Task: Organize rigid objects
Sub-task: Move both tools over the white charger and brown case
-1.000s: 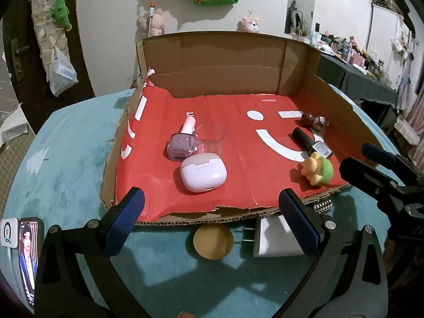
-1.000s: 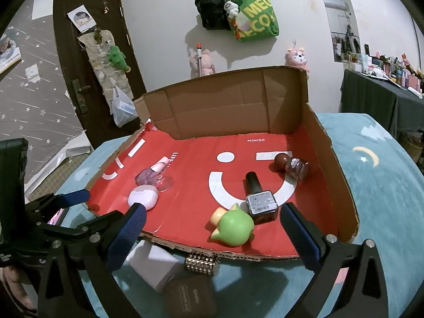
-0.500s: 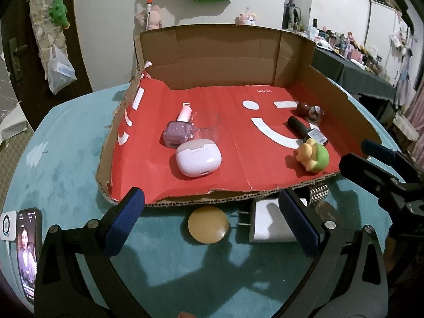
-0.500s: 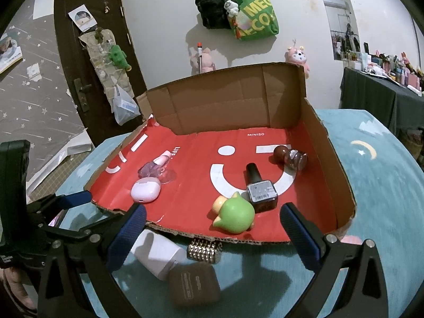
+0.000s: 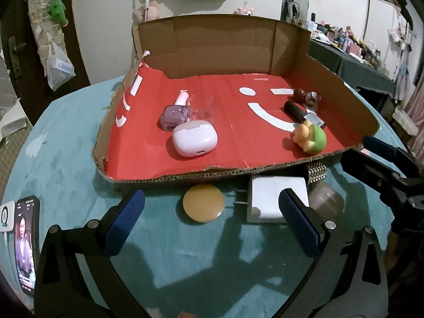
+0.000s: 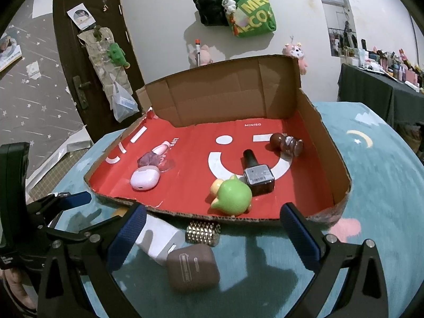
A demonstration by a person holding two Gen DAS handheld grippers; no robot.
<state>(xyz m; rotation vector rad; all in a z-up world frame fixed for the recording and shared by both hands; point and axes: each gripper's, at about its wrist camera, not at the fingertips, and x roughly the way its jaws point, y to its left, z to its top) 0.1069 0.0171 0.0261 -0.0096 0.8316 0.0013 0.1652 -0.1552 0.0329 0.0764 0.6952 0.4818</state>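
Observation:
A cardboard box [image 5: 265, 171] [image 6: 328, 137] with a red floor lies on the teal table. Inside are a white earbud case [image 5: 194, 139] [image 6: 145, 179], a pink-capped purple bottle [image 5: 175, 112], a green toy [image 5: 312, 137] [image 6: 233, 194], a dark nail polish bottle [image 6: 257, 172] and a brown bottle [image 6: 286, 143]. In front of the box lie a tan disc [image 5: 204, 203], a white charger [image 5: 275, 198] [image 6: 159, 238], a studded silver block [image 6: 203, 232] and a brown case [image 6: 193, 266]. My left gripper [image 5: 212, 225] is open above the disc and charger. My right gripper [image 6: 212, 234] is open around the brown case.
A phone [image 5: 25, 241] with a lit screen lies at the table's left edge. The box's back and right walls stand upright; its front edge is low and torn. A door [image 6: 87, 66] and wall with hung bags are behind.
Both grippers have pulled back from the box towards the near side of the table, so the loose items in front of the box show more fully. Both stay open.

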